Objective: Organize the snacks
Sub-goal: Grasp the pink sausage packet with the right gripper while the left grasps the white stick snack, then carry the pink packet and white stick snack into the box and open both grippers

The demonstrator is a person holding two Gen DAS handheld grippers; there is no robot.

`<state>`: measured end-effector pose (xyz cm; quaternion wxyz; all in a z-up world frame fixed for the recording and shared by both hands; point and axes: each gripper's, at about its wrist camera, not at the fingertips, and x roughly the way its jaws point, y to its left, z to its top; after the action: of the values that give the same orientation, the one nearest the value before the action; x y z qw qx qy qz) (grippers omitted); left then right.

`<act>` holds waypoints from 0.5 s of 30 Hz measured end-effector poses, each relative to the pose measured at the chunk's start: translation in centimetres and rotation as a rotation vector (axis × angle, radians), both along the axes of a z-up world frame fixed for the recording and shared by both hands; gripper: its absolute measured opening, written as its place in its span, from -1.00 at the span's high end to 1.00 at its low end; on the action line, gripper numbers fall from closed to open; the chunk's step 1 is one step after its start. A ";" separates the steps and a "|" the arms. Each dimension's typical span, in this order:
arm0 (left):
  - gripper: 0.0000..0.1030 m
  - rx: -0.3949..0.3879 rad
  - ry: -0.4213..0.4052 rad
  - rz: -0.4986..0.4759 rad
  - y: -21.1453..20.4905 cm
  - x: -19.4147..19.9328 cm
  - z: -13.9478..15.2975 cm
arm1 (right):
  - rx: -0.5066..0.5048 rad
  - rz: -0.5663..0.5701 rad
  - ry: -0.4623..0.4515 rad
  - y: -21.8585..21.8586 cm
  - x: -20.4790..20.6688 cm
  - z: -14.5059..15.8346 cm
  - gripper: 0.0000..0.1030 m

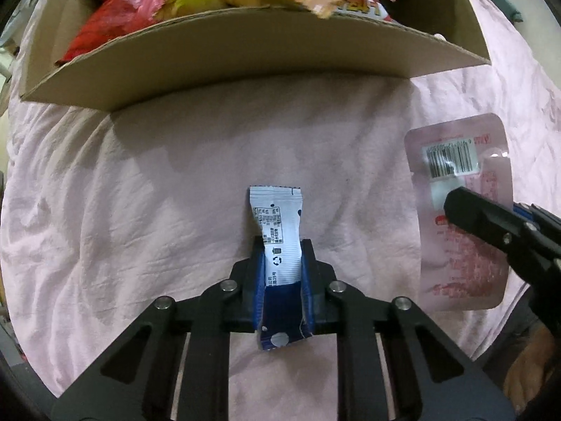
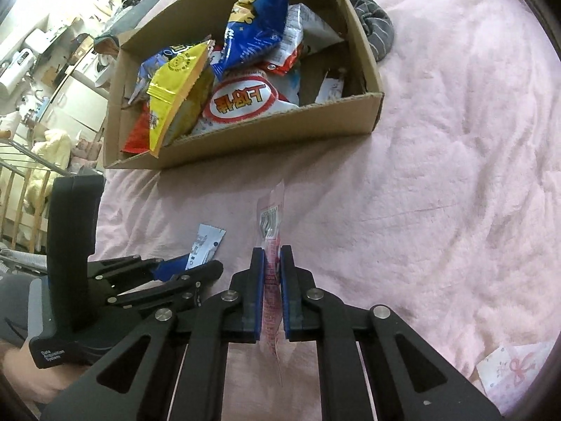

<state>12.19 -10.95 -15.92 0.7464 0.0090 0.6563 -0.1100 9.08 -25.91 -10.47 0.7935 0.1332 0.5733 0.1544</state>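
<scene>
My left gripper is shut on a white and blue snack sachet, held above the pink bedspread just short of the cardboard box. My right gripper is shut on a flat pink snack packet, held edge-on; the same packet shows its barcoded back in the left wrist view. The box holds several snack bags: a yellow one, a blue one, a red and white one. The left gripper with the sachet sits to the left of my right gripper.
The pink bedspread covers the whole surface. A grey striped cloth lies behind the box's right corner. A pink patterned paper lies at the lower right. Room furniture and a wooden rail are off to the left.
</scene>
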 end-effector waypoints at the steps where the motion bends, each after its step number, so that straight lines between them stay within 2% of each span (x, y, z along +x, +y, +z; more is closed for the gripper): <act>1: 0.72 0.009 -0.006 0.003 0.2 -0.1 0.1 | -0.001 0.001 -0.001 0.1 0.1 0.0 0.83; 3: 0.72 0.030 -0.015 0.012 0.8 -0.1 0.3 | 0.004 -0.007 0.012 0.8 0.4 0.0 0.83; 8: 0.72 0.039 -0.031 0.035 2.3 -0.7 1.3 | -0.018 0.019 -0.042 2.3 0.2 1.3 0.83; 15: 0.72 0.051 -0.123 0.093 4.6 -1.6 4.5 | -0.012 0.006 -0.057 2.1 -0.2 2.5 0.83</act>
<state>10.55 -6.38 -11.47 0.7892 0.0041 0.6113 -0.0577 8.83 -23.84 -8.01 0.8098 0.1223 0.5518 0.1572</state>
